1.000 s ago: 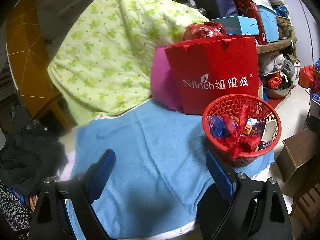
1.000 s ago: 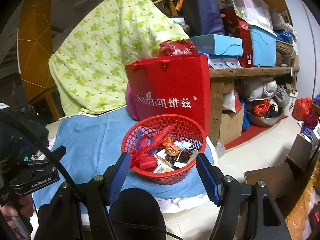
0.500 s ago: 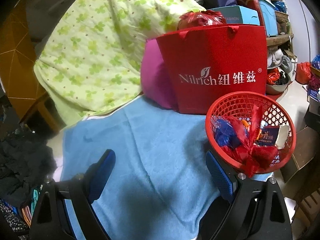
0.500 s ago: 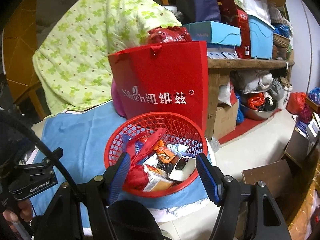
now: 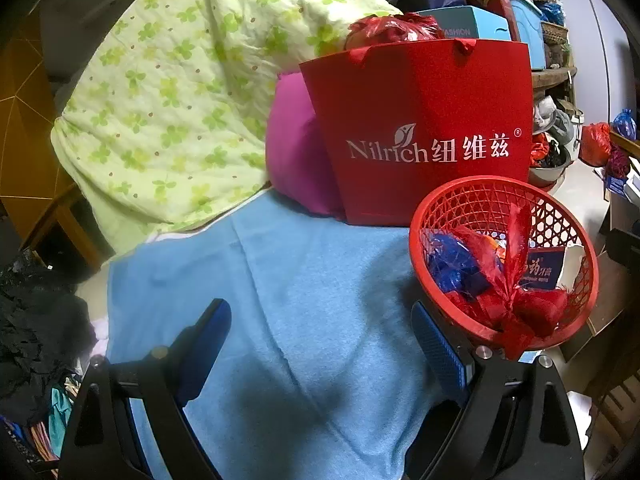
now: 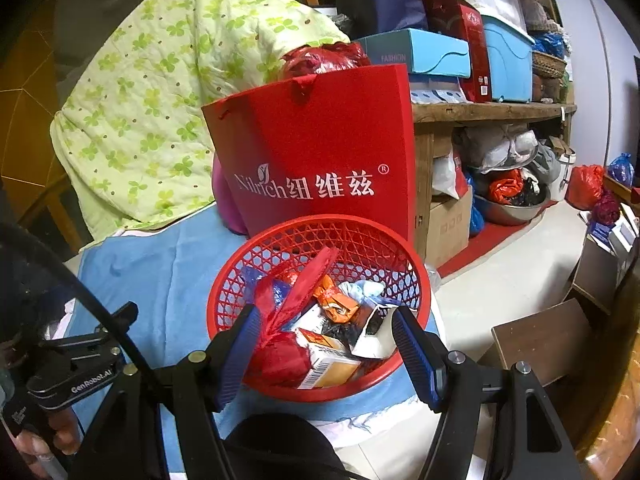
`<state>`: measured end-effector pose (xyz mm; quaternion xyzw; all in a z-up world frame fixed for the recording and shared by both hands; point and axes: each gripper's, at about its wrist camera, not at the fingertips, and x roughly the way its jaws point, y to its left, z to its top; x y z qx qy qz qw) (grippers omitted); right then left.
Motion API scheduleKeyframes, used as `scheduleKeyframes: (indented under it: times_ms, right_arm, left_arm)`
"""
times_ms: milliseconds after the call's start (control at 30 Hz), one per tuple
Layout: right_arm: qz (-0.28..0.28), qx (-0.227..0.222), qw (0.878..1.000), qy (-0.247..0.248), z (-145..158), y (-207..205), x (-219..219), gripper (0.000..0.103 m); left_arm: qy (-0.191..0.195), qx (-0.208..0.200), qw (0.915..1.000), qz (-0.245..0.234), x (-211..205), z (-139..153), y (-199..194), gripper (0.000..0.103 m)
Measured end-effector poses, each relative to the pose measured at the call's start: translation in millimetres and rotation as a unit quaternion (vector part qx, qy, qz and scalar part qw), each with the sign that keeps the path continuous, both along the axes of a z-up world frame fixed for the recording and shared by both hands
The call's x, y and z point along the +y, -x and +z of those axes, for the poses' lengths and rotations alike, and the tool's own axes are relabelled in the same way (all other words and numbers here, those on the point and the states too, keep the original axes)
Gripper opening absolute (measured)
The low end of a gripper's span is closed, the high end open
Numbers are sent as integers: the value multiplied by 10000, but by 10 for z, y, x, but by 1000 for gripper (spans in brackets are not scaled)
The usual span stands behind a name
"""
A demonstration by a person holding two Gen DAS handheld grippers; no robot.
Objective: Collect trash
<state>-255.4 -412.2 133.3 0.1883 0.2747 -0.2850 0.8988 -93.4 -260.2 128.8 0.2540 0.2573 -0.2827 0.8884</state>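
We are hovering our right hand-held gripper [image 6: 324, 356], jaws apart and empty, over the round red plastic mesh basket [image 6: 256, 276] of wrappers and cartons on the blue-towelled bench [image 5: 304, 304]. Our left hand-held gripper [image 5: 320, 344] is hanging open over bare towel. Collecting seems nearly finished; next we are probably checking for stray trash.

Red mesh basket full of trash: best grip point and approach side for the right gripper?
Take the red mesh basket by its near rim, coming from above at the front. The rim is a firm band that the fingers can straddle, one inside and one outside. The red bag blocks the far side, and loose wrappers fill the middle. The right gripper, open, already sits over that edge.
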Motion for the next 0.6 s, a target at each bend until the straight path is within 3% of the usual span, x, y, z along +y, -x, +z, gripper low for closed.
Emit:
scheduleKeyframes:
  times_ms: [600]
  right_arm:
    - [318, -155, 9992, 193, 189, 217, 359, 72]
  left_arm:
    - [165, -106, 9997, 174, 275, 143, 305, 92]
